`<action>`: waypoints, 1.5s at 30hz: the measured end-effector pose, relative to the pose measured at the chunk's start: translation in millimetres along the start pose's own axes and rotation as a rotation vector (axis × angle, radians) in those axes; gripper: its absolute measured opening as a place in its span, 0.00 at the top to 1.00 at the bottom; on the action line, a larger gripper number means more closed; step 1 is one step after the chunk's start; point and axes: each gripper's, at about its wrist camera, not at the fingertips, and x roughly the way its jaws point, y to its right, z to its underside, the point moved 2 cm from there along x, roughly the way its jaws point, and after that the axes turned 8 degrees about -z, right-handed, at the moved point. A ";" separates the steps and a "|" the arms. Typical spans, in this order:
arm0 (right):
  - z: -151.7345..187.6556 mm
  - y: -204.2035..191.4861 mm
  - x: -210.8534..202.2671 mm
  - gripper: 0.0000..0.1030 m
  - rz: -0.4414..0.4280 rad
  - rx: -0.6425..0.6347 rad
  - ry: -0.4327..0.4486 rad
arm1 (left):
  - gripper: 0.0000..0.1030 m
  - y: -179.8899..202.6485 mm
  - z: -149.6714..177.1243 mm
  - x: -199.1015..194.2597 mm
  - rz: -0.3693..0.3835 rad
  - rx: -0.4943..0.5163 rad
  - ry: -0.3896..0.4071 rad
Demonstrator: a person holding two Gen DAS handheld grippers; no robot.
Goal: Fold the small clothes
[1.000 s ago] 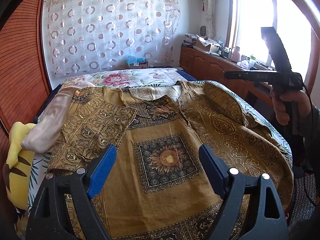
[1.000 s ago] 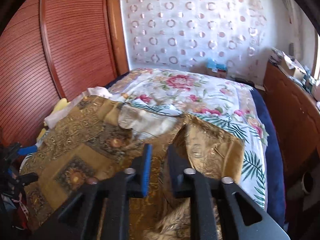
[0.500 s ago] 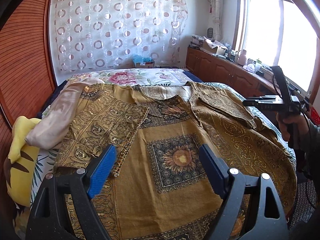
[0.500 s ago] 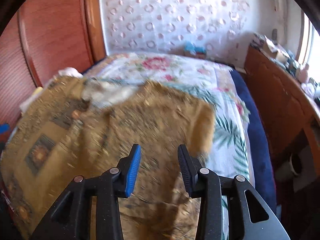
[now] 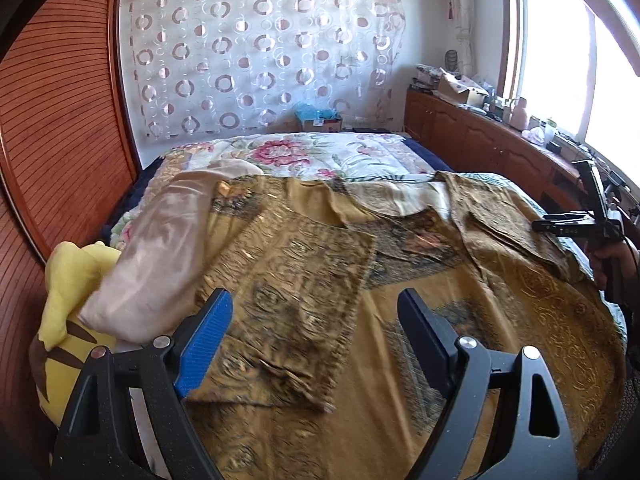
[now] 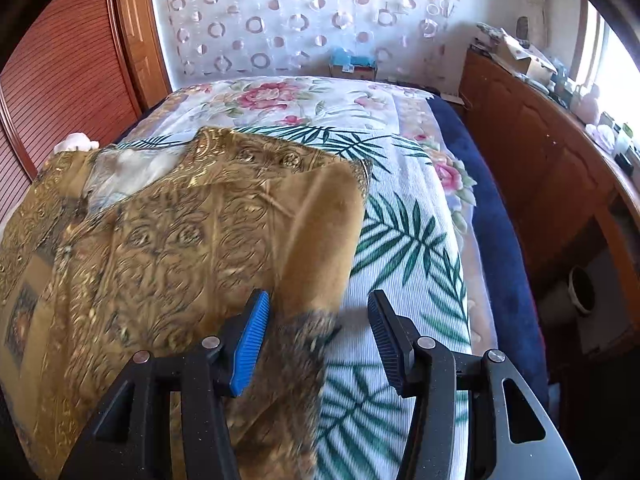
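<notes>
The lower end of the shirt [image 5: 420, 280] runs under the frame edge in both views, so its hem cannot be seen, and much of the cloth near the cameras is smeared by blur. It is one mustard-gold patterned shirt, spread front up across the bed [image 5: 304, 152], which has a floral cover. One sleeve [image 5: 296, 312] lies folded inward over the chest. The other sleeve [image 6: 304, 216] also lies turned in over the body, its plain underside showing, with its end hanging just in front of the right gripper [image 6: 318, 338].

That gripper's jaws stand wide apart and hold nothing; the sleeve end lies low between them, nearer the blue pad, and whether cloth touches the pad is hard to tell through the blur. The left gripper [image 5: 314, 334] is also spread wide and empty, poised above the folded sleeve and the shirt's middle. In the left view the right tool appears only in part at the far right edge, along with a bit of the person's hand [image 5: 612, 258].

Beside the shirt on the left lie one pale pink cloth [image 5: 160, 248] and one yellow soft toy [image 5: 68, 304], the toy partly hidden under the pink cloth and by the gripper frame. A sheer curtain [image 5: 260, 60] with rings hangs behind the bed, and one long wooden cabinet [image 5: 480, 140] stands along the window wall, its cluttered top too small to sort out.
</notes>
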 end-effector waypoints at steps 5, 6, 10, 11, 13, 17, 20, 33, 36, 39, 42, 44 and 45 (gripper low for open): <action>-17.0 1.5 17.8 0.48 -0.007 -0.022 0.006 | 0.17 -18.7 -17.4 23.2 -0.026 -0.007 -0.022; -19.1 1.9 20.6 0.48 -0.010 -0.026 0.008 | 0.17 -21.7 -20.8 27.3 -0.032 -0.007 -0.025; -21.4 3.9 30.8 0.48 -0.011 -0.028 0.026 | 0.17 -34.2 -37.2 46.7 -0.034 -0.001 -0.023; -20.0 2.4 32.1 0.48 -0.007 -0.035 0.033 | 0.17 -35.9 -40.6 51.1 -0.026 0.004 -0.021; -17.7 1.0 32.8 0.48 -0.007 -0.037 0.035 | 0.24 -39.8 -47.5 61.9 0.000 0.014 -0.029; -15.9 0.9 33.3 0.48 -0.006 -0.037 0.036 | 0.37 -45.8 -59.6 86.0 0.022 0.024 -0.064; -16.3 1.1 31.8 0.47 -0.001 -0.040 0.035 | 0.51 -45.5 -66.8 103.9 0.048 0.028 -0.106; -16.5 2.2 27.5 0.46 0.000 -0.041 0.033 | 0.53 -58.1 -82.4 141.8 -0.062 0.069 -0.164; -16.5 2.1 27.5 0.46 0.000 -0.041 0.033 | 0.53 -60.1 -82.7 149.8 -0.058 0.072 -0.183; -16.5 2.1 27.3 0.46 0.000 -0.041 0.033 | 0.53 -62.0 -83.4 159.4 -0.048 0.071 -0.206; -16.4 2.0 27.3 0.46 0.000 -0.041 0.033 | 0.59 -65.5 -84.3 163.0 -0.026 0.053 -0.212; -16.6 2.6 27.2 0.46 -0.001 -0.040 0.033 | 0.89 -65.7 -84.7 161.5 0.000 0.039 -0.213; -17.1 3.3 26.6 0.46 -0.005 -0.037 0.033 | 0.97 -65.1 -85.9 157.8 0.005 0.039 -0.201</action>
